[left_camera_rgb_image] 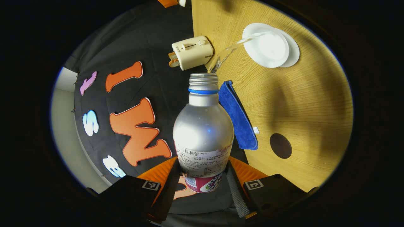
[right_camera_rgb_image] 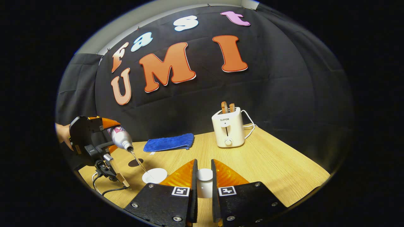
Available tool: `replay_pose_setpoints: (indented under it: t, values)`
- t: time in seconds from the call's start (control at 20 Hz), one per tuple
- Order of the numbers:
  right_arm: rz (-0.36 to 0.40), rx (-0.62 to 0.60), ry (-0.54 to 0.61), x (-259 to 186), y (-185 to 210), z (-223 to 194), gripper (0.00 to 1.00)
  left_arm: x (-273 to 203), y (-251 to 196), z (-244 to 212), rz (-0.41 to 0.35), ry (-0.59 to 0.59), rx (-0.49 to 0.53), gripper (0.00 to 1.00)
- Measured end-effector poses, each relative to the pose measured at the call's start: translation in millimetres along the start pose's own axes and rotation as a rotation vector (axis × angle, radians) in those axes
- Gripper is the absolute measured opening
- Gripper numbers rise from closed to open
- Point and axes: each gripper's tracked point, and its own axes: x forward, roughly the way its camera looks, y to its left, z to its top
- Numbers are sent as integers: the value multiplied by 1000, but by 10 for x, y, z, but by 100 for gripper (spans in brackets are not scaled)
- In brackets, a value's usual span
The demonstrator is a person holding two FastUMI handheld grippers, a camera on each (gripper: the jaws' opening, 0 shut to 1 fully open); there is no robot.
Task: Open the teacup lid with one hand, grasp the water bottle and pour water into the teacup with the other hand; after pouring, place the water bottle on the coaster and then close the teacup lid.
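surface (left_camera_rgb_image: 284, 104) carries toaster (right_camera_rgb_image: 228, 128) at 12 o'clock and cloth (right_camera_rgb_image: 169, 142) at 10 in the right gripper view. left claw (left_camera_rgb_image: 202, 183) grasps tilted bottle (left_camera_rgb_image: 203, 132), water streaming into cup (left_camera_rgb_image: 268, 47) at 1 o'clock. right claw (right_camera_rgb_image: 204, 181) clenched on lid (right_camera_rgb_image: 204, 181). coaster (left_camera_rgb_image: 280, 145) at 4 o'clock.

A staged recording booth dressed as a kitchen corner: black cloth (right_camera_rgb_image: 284, 94) hangs as the back wall across the upper frame, with pale wall (right_camera_rgb_image: 132, 26) showing above it at upper left. Below, a wood-grain tabletop (right_camera_rgb_image: 268, 157) carries a white toaster (right_camera_rgb_image: 228, 127) with bread slices, and a folded blue cloth (right_camera_rgb_image: 169, 142) left of it.
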Motion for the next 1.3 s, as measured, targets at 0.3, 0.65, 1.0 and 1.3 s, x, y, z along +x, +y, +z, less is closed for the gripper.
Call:
replay_pose_setpoints:
  t: [0.3,0.65,1.0,1.3]
  values:
    - [4,-7,-2,0,18,13,19,-14,230,-23,40,-2,30,82]
    - [3,-2,3,0,-2,-18,19,45,143,-21,26,5,58,81]
    - [5,-11,22,12,9,-117,19,51,-18,91,12,-15,120,82]
    - [14,-14,32,-1,37,-171,19,54,-65,185,10,-31,152,81]
